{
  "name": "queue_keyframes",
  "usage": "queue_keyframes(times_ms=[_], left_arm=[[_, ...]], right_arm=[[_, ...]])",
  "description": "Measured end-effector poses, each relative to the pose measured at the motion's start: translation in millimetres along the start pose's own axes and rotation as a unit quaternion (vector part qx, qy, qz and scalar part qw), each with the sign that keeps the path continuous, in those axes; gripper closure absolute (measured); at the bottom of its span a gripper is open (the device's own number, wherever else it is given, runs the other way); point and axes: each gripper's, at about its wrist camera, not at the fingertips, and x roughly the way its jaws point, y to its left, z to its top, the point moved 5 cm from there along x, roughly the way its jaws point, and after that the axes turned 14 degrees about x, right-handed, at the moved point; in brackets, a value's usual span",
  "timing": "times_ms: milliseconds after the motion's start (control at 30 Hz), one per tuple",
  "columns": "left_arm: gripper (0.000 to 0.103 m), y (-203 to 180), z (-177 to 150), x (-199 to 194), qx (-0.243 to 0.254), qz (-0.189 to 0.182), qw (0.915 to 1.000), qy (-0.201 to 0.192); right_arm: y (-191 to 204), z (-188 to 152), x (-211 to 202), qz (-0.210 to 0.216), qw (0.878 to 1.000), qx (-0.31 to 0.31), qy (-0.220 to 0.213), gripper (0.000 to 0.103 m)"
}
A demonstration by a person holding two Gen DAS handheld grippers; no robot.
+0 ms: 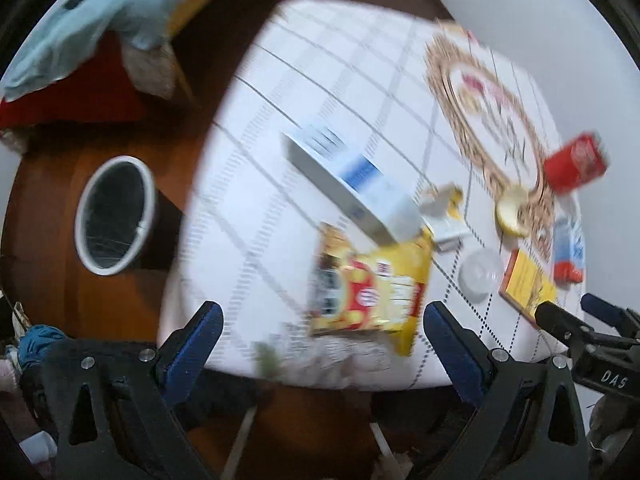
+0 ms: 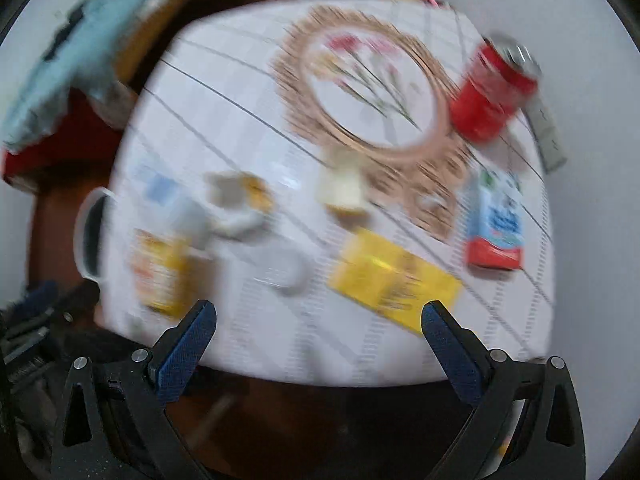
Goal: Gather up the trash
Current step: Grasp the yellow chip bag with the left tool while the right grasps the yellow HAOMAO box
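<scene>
Grid-lined white tablecloth [image 1: 328,68] holds scattered trash, a yellow crinkled snack bag [image 1: 370,288] nearest, while left gripper [image 1: 322,318] and right gripper [image 2: 319,315] hover wide and empty, so reaching looks next, toward the white-rimmed floor bin [image 1: 116,216].

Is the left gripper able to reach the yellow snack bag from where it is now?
Probably yes. The left gripper is open and empty, and the yellow snack bag lies just ahead between its fingers near the table edge. Only the white box overlaps the bag's far corner.
</scene>
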Motion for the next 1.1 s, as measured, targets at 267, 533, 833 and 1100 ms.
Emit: queue_keyframes(times_ms=[267, 533, 833, 1100], left_arm=[[0.017, -32, 11, 36, 0.028, 0.013, 0.9994, 0.018], [0.047, -31, 3, 38, 0.029, 0.034, 0.9989, 0.016], [0.048, -32, 4, 39, 0.035, 0.044, 0.9984, 0.011], [0.049, -36, 1, 37, 0.041, 0.049, 0.9980, 0.001]], right_arm=[[-21, 13, 58, -0.061, 0.993, -0.098, 0.039, 0.000], [-36, 15, 56, -0.014, 0.999, -0.018, 0.044, 0.023], [-38, 2, 38, 0.054, 0.994, 0.050, 0.079, 0.008], [-7, -23, 39, -0.020, 0.997, -0.076, 0.028, 0.013]])
